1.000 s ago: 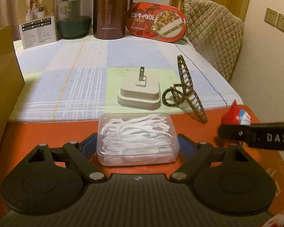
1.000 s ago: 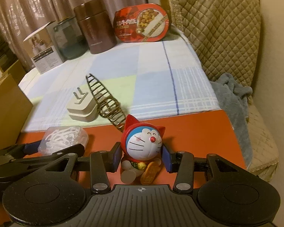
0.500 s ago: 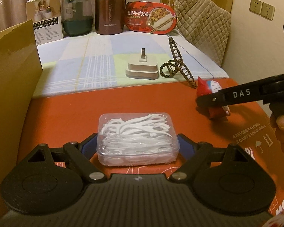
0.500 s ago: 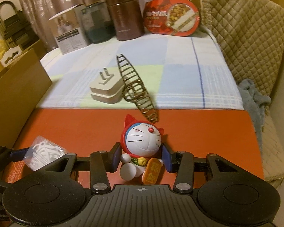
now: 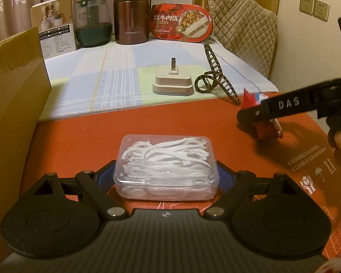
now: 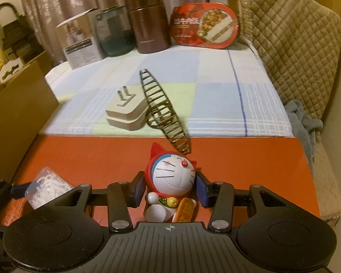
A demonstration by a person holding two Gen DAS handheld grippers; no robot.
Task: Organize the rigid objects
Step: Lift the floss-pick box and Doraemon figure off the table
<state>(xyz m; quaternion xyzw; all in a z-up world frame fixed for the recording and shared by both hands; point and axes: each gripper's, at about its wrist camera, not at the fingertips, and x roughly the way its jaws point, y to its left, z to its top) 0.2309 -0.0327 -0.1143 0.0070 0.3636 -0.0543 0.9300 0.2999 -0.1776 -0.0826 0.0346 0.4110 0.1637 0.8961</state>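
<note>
the left gripper (image 5: pixel 167 177) clamps a clear plastic box of white floss picks (image 5: pixel 167 167) between its blue pads at the lower centre of its frame, while the right gripper (image 6: pixel 170 192) pinches a red-hooded cat figurine (image 6: pixel 170 186) by the sides of its round head, low in the centre of its own view. both items sit over a red cardboard flap (image 5: pixel 147 122); whether they rest on it or are lifted cannot be told. the glossy, rounded head offers the pads little flat surface, so the toy could twist or slip out if the squeeze eases, and the thin-walled box could flex or pop its lid under too hard a grip. beyond the flap, at mid-frame on a checked cloth (image 5: pixel 116 72), wait a beige wall plug (image 5: pixel 172 83) with prongs up and a dark openwork hair clip (image 5: pixel 216 77), close beside each other. a brown steel flask (image 5: pixel 131 13) and an oval meal tray (image 5: pixel 181 25) stand along the top.
</note>
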